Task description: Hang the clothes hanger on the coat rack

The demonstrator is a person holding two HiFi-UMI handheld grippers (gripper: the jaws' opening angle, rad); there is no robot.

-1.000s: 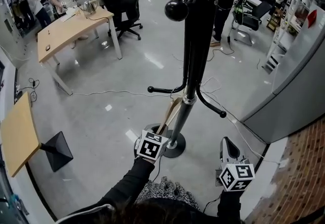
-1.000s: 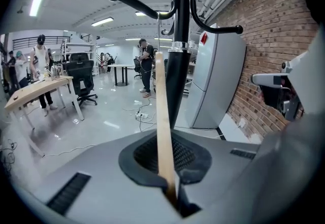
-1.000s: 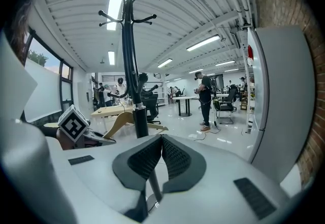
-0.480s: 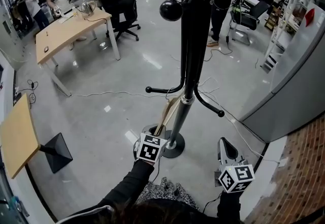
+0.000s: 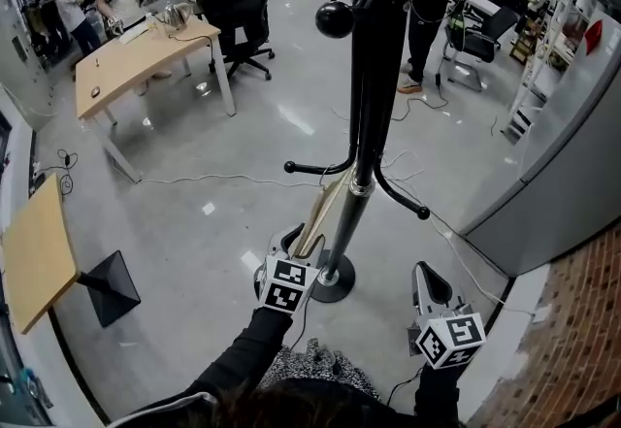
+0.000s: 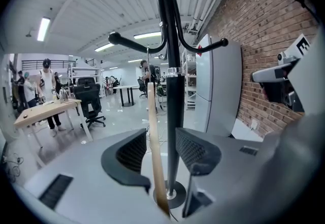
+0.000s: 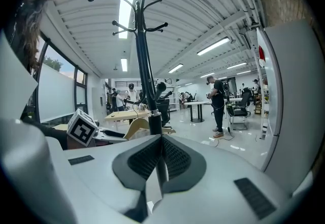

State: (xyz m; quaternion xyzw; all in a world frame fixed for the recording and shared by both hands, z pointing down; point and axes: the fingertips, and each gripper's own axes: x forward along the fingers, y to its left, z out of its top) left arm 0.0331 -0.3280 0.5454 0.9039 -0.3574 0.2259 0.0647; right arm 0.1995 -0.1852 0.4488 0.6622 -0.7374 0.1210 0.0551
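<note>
The left gripper [image 5: 294, 244] [image 6: 155, 153] is opening its jaws, and the wooden clothes hanger [image 5: 326, 211] [image 6: 154, 134] stands loose between them. The hanger is at 9 o'clock from the coat rack [image 5: 375, 77] pole, and its top seems to reach a low peg. The right gripper [image 5: 433, 282] [image 7: 161, 161], at 4 o'clock from the rack's foot, is closed and holds nothing.

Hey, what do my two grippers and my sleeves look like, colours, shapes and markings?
The left tongs and right tongs have light grey plastic bodies with black ribbed pads. Each carries a white cube with black square markers, left and right. Black long sleeves cover both arms. The left tongs' jaws are opening, with a pale wooden hanger between them.
</note>
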